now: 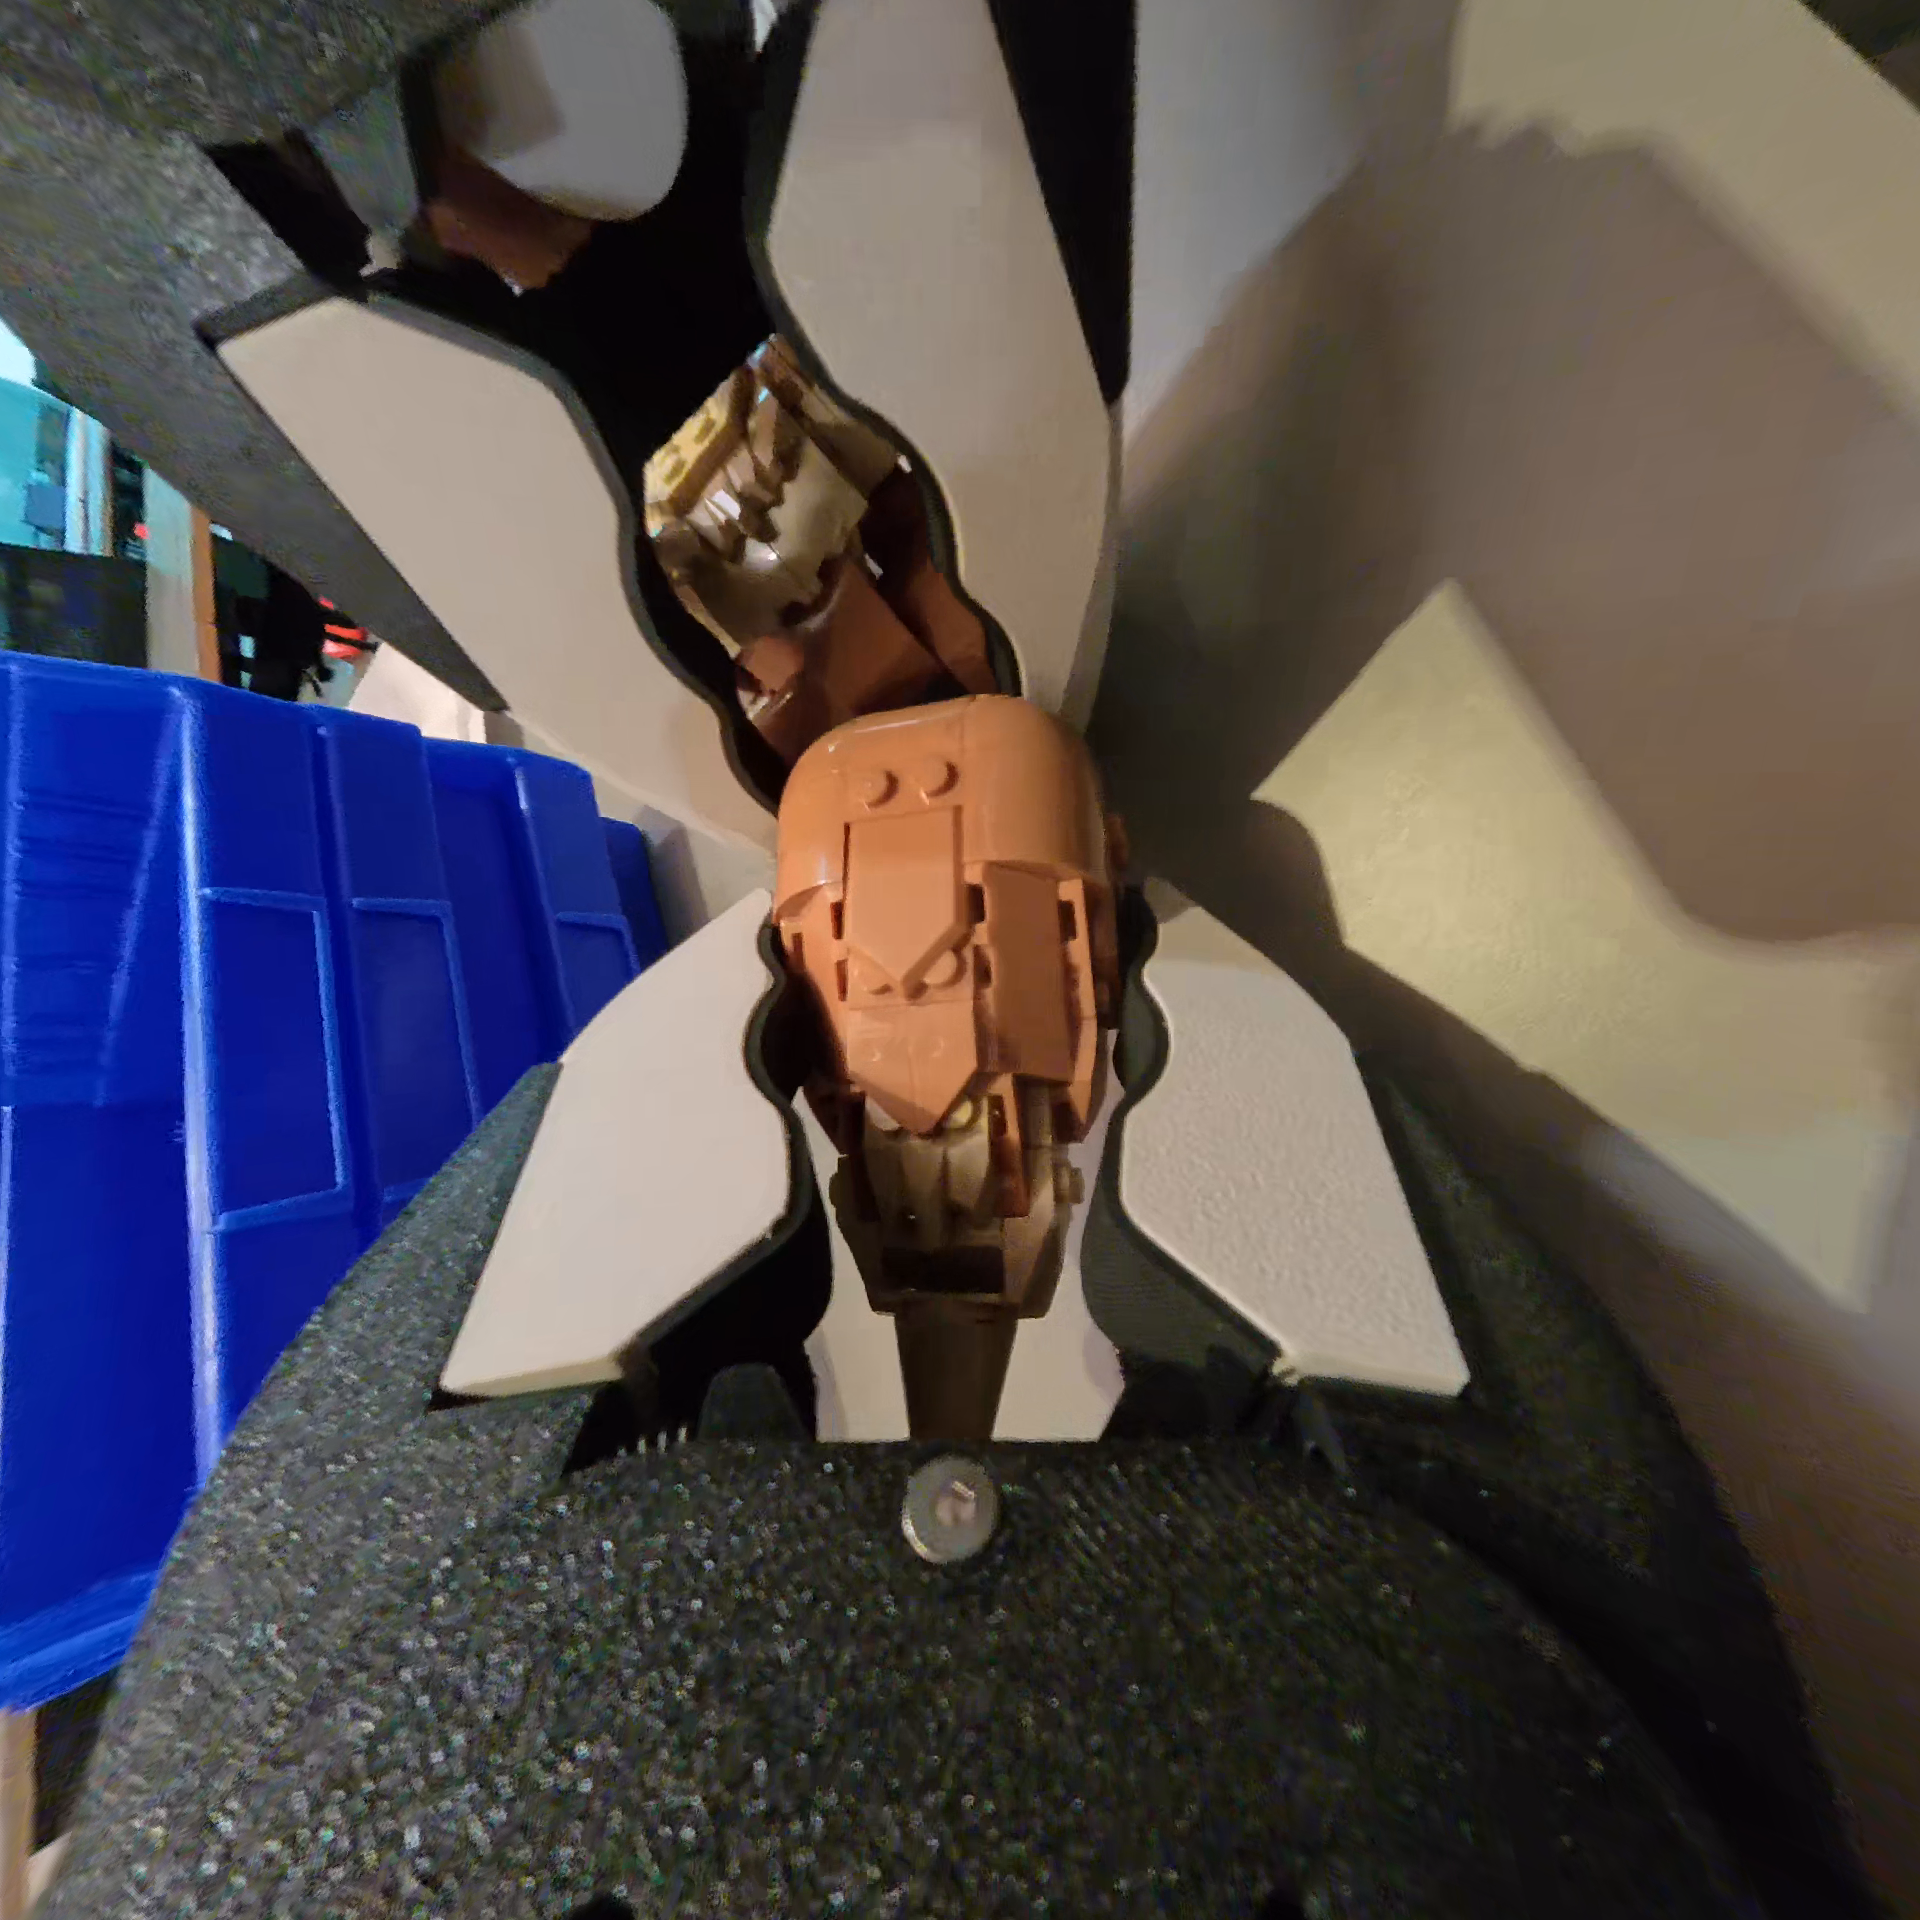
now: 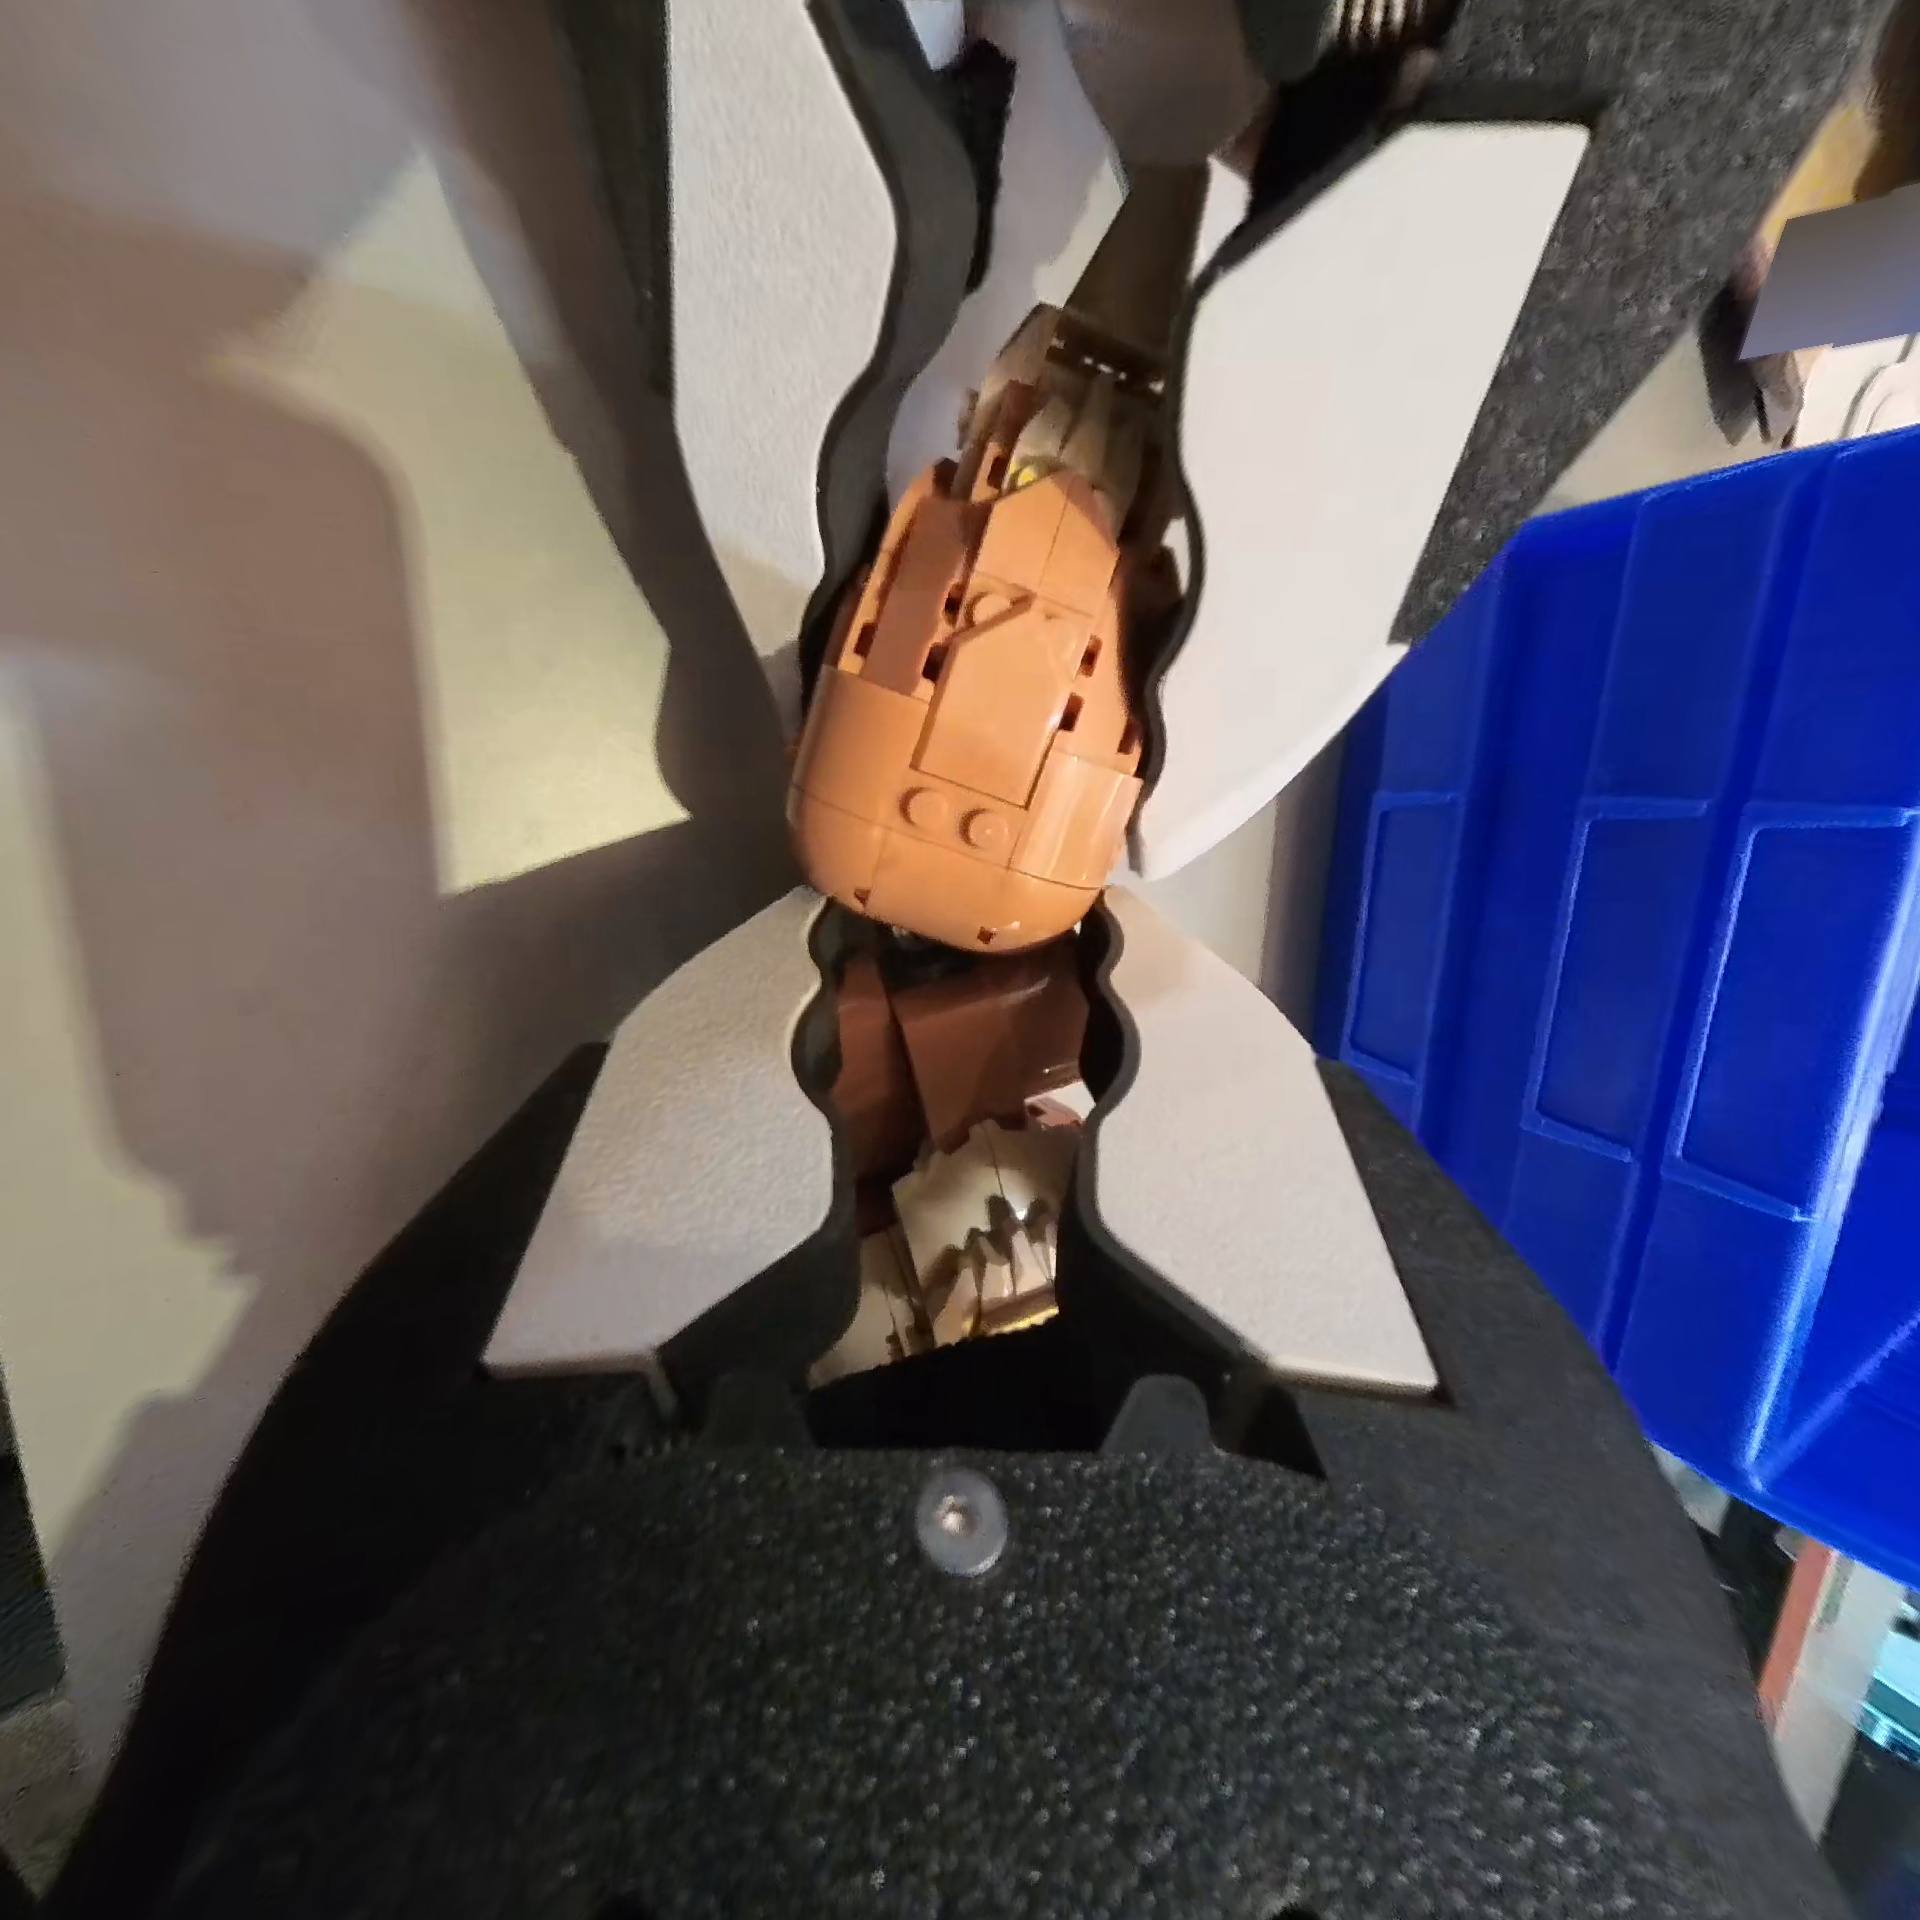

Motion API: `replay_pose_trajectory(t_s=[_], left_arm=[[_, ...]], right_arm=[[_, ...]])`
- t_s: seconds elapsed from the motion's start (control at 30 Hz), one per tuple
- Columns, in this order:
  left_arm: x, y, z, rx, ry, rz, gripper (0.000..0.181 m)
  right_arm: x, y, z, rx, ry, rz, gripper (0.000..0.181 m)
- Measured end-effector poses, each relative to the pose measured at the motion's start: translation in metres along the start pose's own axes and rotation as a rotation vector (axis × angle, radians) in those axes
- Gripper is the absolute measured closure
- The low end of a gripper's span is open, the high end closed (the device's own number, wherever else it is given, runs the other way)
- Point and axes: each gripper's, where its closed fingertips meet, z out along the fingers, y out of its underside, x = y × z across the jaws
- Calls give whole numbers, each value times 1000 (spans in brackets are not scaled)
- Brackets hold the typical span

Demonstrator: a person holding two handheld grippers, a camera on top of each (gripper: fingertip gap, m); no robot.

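the left gripper has its jaws pinching the tan, rounded end of a brick-built figure, and the right gripper has its jaws clamped on the darker brown and cream end of the same model. it hangs in the air between the two sets of jaws, tip to tip. it looks light and rigid but brittle at the joints, likely to snap apart if twisted, so the solid rounded shell seems the safer hold. the left view shows a thin brown stem behind its jaws; the right view shows toothed cream bricks deep between its own. blue bins sit beside, against a pale wall.
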Motion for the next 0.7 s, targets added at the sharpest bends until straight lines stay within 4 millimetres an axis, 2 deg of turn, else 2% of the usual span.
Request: replay_pose_trajectory(t_s=[0.13, 0.17, 0.2, 0.23, 0.27, 0.3, 0.33, 0.37, 0.4, 0.5, 0.6, 0.7], left_arm=[[-1, 3, -1, 5, -25, 19, 121], [0, 9, -3, -10, -5, -5, 122], [-3, 31, -8, -73, -28, -12, 122], [-6, 55, -18, -123, -47, -64, 122], [-7, 64, -26, -101, -47, -144, 122], [-8, 62, -31, -73, -45, -195, 122], [-8, 57, -30, -73, -41, -195, 122], [-6, 52, -27, -73, -31, -198, 122], [-3, 48, -24, -67, -15, -220, 122], [2, 50, -21, -97, 3, -251, 122], [3, 38, -22, -50, 27, -308, 122], [0, 30, -17, -45, 47, -295, 122]], right_arm=[[1, -3, -2, 28, -6, 30, 140], [1, 0, -3, 16, -9, 36, 156], [0, 26, 0, -121, -25, 30, 181], [0, 64, 7, -288, -25, 10, 181], [4, 94, 14, -395, 13, -36, 181], [1, 94, 18, -360, 14, -14, 181], [-4, 77, 15, -293, -5, 0, 176], [2, 57, 9, -209, 50, -25, 176], [7, 46, 6, -160, 76, -23, 177], [14, 54, 12, -128, 99, 12, 177], [13, 52, 12, -78, 121, 100, 177], [9, 51, 11, -47, 137, 168, 177]])
